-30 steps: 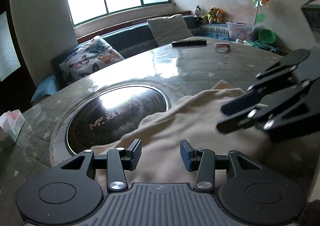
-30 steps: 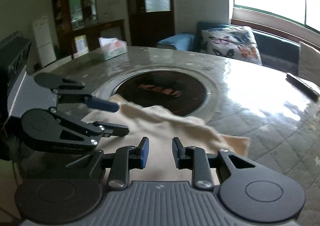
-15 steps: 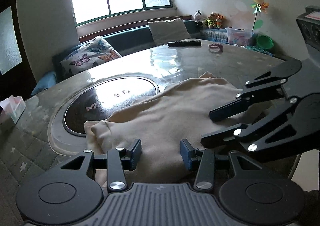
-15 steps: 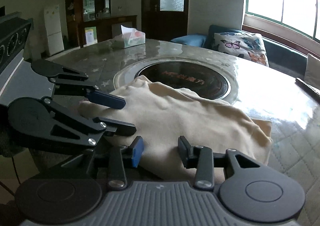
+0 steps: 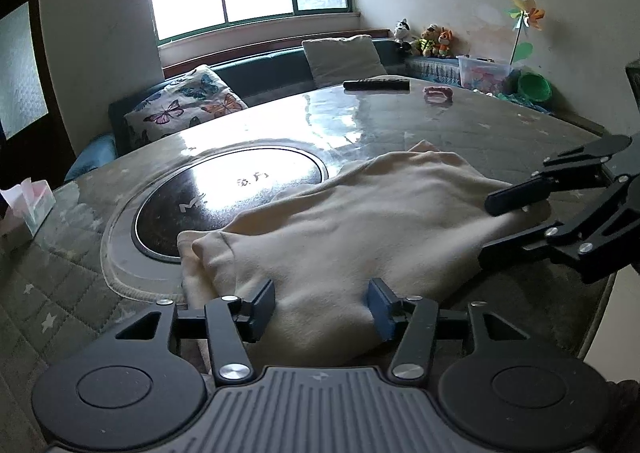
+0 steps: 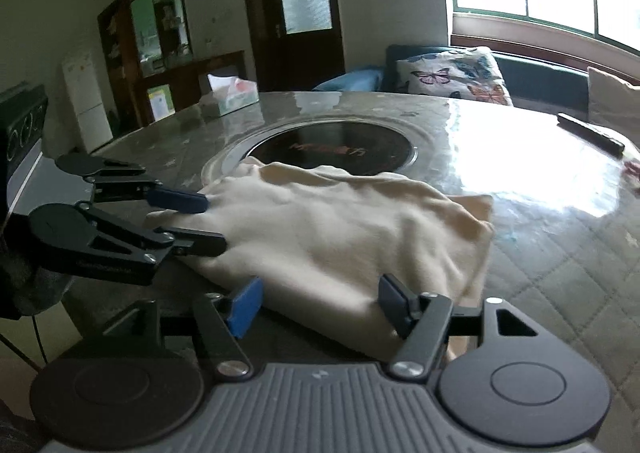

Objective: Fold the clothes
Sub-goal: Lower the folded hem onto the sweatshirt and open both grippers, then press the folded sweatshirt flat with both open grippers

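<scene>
Now, cloth: we see a cream garment (image 5: 360,229) lying in a loose heap on the table (image 5: 460,125), near edge, one end lapping the rim of the dark round inset (image 5: 224,193).
Left gripper (image 5: 322,303): we hold it low over the near hem; jaws have just been opening and stand apart, with cloth bulging between them, and the pads do not press it.
Right gripper (image 6: 320,299): we hold it at the other end of the heap; jaws have just been opening, now wide, straddling the cloth edge without pinching.
Cross view: from the left camera the right gripper (image 5: 490,231) shows at the right, fingers spread, one above the cloth, one at table level beside it. From the right camera the left gripper (image 6: 214,223) shows likewise at the left.
Table surface: glossy, quilted pattern under glass, strong window glare.
Elsewhere on table: remote (image 5: 376,85) and a small pink item (image 5: 438,92) at the far side, tissue box (image 6: 232,95) toward the door side, all well apart from the cloth.
Beyond: bench with butterfly cushion (image 5: 188,109).
</scene>
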`<state>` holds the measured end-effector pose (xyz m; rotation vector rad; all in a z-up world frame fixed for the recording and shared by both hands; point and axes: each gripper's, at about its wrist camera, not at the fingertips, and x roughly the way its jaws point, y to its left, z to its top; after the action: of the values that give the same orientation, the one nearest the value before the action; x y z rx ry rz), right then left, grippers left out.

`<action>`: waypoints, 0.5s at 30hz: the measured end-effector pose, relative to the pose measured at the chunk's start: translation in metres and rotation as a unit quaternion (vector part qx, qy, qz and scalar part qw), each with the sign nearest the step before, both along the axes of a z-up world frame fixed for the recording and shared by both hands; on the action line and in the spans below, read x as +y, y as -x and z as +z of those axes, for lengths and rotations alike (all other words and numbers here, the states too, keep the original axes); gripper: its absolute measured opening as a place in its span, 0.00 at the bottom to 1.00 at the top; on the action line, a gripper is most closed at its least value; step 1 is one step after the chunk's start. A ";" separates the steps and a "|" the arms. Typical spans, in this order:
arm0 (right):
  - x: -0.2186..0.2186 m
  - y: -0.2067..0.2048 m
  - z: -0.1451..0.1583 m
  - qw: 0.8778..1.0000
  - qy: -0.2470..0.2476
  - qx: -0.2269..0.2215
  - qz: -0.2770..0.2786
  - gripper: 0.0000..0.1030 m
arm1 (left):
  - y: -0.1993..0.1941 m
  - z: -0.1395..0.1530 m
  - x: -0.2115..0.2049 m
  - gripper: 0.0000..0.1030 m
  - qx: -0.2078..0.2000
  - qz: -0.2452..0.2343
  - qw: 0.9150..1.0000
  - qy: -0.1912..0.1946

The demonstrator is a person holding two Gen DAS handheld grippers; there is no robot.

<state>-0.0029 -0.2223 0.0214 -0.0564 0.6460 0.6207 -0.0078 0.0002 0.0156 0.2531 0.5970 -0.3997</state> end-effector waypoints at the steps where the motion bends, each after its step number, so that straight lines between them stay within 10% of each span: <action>1: -0.001 0.000 0.000 1.000 -0.002 -0.001 0.001 0.64 | 0.000 0.000 0.001 0.54 0.001 0.001 1.000 0.002; 15: -0.010 0.000 0.003 0.999 -0.040 0.004 0.005 0.79 | -0.004 0.001 0.013 0.64 0.017 0.005 1.000 0.022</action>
<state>-0.0030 -0.2320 0.0241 0.0176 0.6286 0.6564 -0.0042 0.0134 0.0163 0.2020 0.6215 -0.4070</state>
